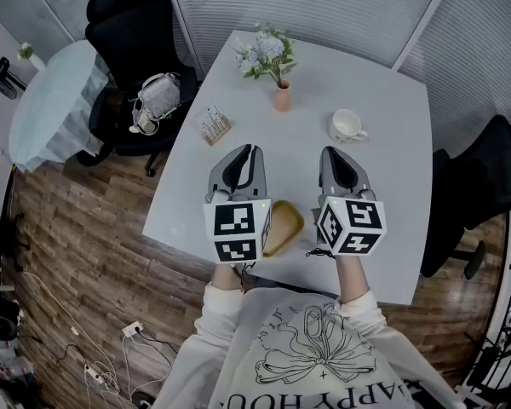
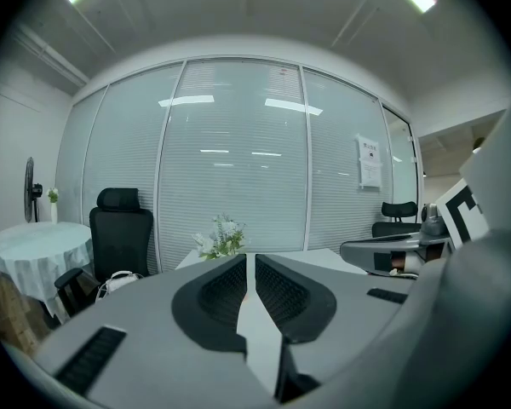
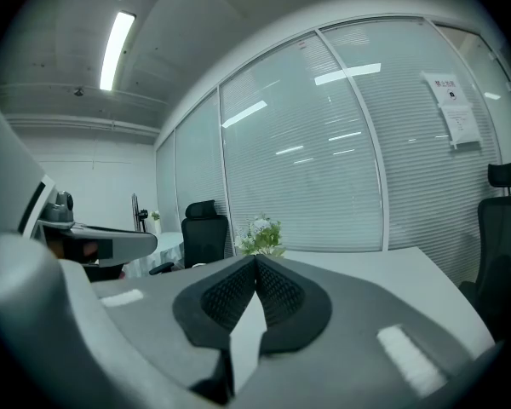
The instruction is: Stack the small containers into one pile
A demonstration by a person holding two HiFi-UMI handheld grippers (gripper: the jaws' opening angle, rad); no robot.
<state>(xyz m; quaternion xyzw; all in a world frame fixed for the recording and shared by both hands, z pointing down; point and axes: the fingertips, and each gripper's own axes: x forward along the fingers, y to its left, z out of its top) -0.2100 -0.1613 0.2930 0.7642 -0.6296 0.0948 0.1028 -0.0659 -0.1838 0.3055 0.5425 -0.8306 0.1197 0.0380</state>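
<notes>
In the head view, you are holding the left gripper [image 1: 248,149] and the right gripper [image 1: 331,152] side by side over the near edge of the white square table [image 1: 392,228]. Both are pointing toward twelve o'clock and almost level. This looks like a ready pose, not a reach, since neither is touching anything.

A tan rounded container [image 1: 284,227] is lying on the table between them, at three o'clock from the left gripper's marker cube and partly hidden by it. I cannot tell whether it is one piece or several nested. A white handled cup [image 1: 347,126] is sitting at one o'clock from the right gripper, well apart. A pink vase of pale flowers [image 1: 281,95] is standing near the far edge at twelve o'clock.

In the left gripper view, your jaws are standing barely ajar, with only a thin slit running between the ribbed pads. They are gripping nothing. The flowers are showing just above the tips, and a black office chair [image 2: 119,237] is at nine o'clock.

In the right gripper view, your jaws are closed, the tips meeting on nothing. They are aiming at the flowers and not at the tan container, which is lying below and out of sight.
</notes>
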